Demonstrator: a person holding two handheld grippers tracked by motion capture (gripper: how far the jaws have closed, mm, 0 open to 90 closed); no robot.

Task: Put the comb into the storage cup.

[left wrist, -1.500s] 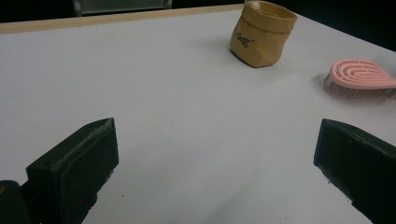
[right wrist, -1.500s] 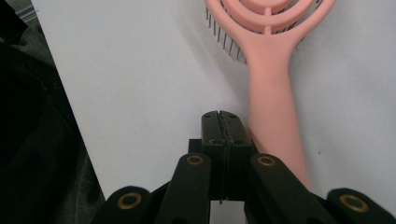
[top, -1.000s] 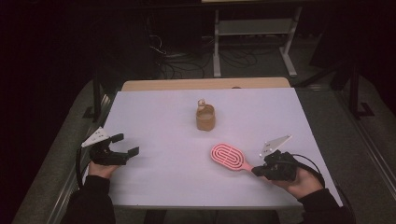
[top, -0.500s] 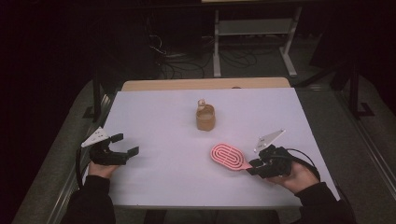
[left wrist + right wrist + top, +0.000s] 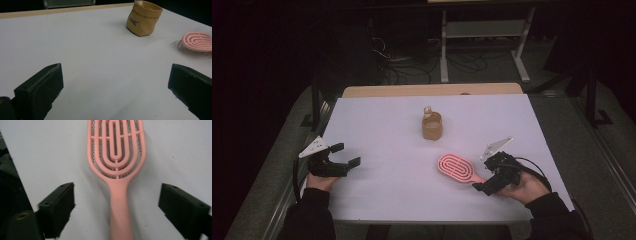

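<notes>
A pink hairbrush (image 5: pixel 457 168) lies flat on the white table (image 5: pixel 382 125), right of centre, its handle pointing at my right gripper (image 5: pixel 486 176). In the right gripper view the handle (image 5: pixel 120 207) runs between the two jaws, with a wide gap on each side. These jaws have just been opening and the pads touch nothing. A small tan pouch (image 5: pixel 431 126) stands upright near the table's middle. My left gripper (image 5: pixel 347 154) rests open at the left edge, with bare table between its jaws (image 5: pixel 115 72). The pouch (image 5: pixel 143 18) and the brush head (image 5: pixel 197 42) lie far ahead of it.
A wooden strip (image 5: pixel 432 90) borders the table's far edge. Behind it on the dark floor are a metal stand (image 5: pixel 482 30) and loose cables (image 5: pixel 397 65). Grey side rails (image 5: pixel 287 165) flank the table.
The right gripper's jaws have spread apart and come off the brush handle, which stays lying on the table. The left gripper has not moved.
</notes>
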